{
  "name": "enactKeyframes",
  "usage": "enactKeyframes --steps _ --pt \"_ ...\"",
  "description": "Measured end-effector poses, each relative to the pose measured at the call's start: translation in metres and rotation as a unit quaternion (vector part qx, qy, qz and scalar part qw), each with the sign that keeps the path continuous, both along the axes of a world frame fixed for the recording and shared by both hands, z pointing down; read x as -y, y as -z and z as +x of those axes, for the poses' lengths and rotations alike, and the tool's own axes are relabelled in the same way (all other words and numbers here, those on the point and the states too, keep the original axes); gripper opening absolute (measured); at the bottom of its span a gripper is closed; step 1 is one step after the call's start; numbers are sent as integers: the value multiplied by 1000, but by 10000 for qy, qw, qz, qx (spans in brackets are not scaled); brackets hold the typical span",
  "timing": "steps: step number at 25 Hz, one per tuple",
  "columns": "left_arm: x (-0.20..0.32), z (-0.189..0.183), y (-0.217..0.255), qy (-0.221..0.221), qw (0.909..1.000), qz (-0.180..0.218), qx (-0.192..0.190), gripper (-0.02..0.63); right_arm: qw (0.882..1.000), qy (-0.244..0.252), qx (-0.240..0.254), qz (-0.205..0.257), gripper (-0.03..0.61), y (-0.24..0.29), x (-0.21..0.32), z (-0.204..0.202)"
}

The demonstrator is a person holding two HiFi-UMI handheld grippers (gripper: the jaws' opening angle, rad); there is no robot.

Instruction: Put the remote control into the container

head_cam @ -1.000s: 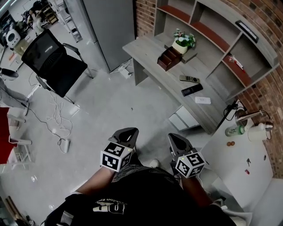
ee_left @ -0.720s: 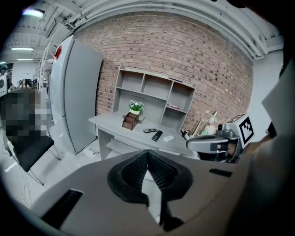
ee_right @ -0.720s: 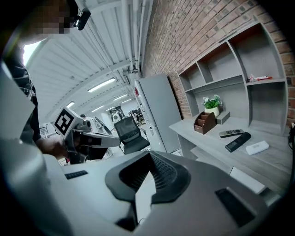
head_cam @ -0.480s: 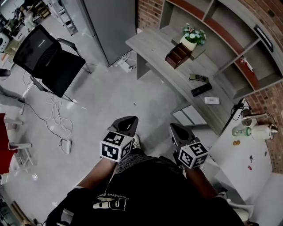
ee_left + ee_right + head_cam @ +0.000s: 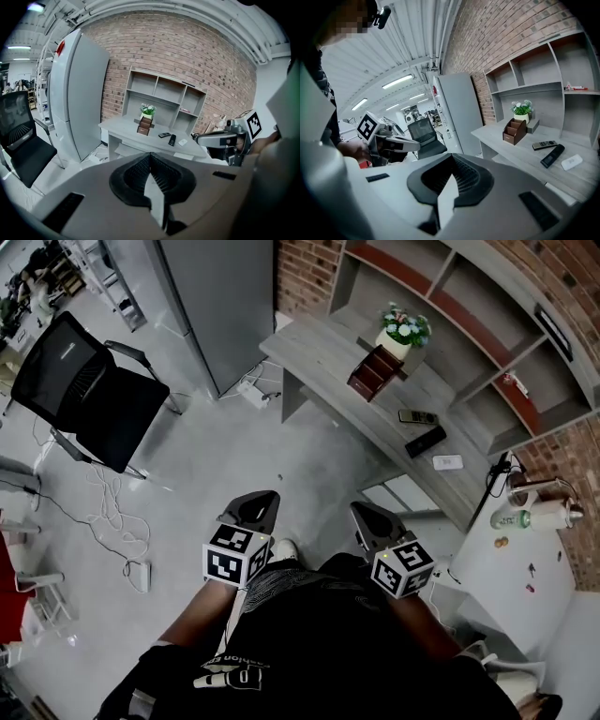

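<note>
Head view shows the person standing on the floor, well apart from the grey surface (image 5: pixel 319 348) at the far right, with both tools held close to the body. The left gripper (image 5: pixel 255 505) has its jaws pressed together with nothing between them, and the right gripper (image 5: pixel 364 514) is likewise closed and empty. Two remotes lie on the surface to the right of the brown container (image 5: pixel 375 373): a lighter remote (image 5: pixel 416 416) and, nearer, a black remote (image 5: pixel 425 442), close together but not touching. I cannot tell which one the task means. A small white box (image 5: pixel 447 462) lies just right of them, and a potted plant (image 5: pixel 403 331) stands just behind the container.

The step in hand looks like the approach. I judge the right gripper suits the pick, since the remotes sit on its side. It should spread its jaws before arriving, come down across the remote's narrow width near the middle, and stay clear of the neighbouring remote. The container's slots look narrow, so the remote likely goes in end-first.
</note>
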State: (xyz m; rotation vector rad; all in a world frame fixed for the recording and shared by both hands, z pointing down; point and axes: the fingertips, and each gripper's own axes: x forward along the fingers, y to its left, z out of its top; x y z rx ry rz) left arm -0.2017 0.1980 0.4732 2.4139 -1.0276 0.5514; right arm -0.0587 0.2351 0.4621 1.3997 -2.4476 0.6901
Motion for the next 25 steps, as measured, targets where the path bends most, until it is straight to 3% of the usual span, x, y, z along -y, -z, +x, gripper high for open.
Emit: enactKeyframes --steps 12,17,25 --pt "7 0 -15 -99 9998 -136 -66 6 10000 49 -32 -51 8 -10 16 -15" --pt "28 3 2 -61 9999 26 -152 6 9999 -87 82 -60 8 -11 35 -6" --pt "69 5 6 -106 9999 89 56 6 9995 -237 209 -1 8 -11 77 8"
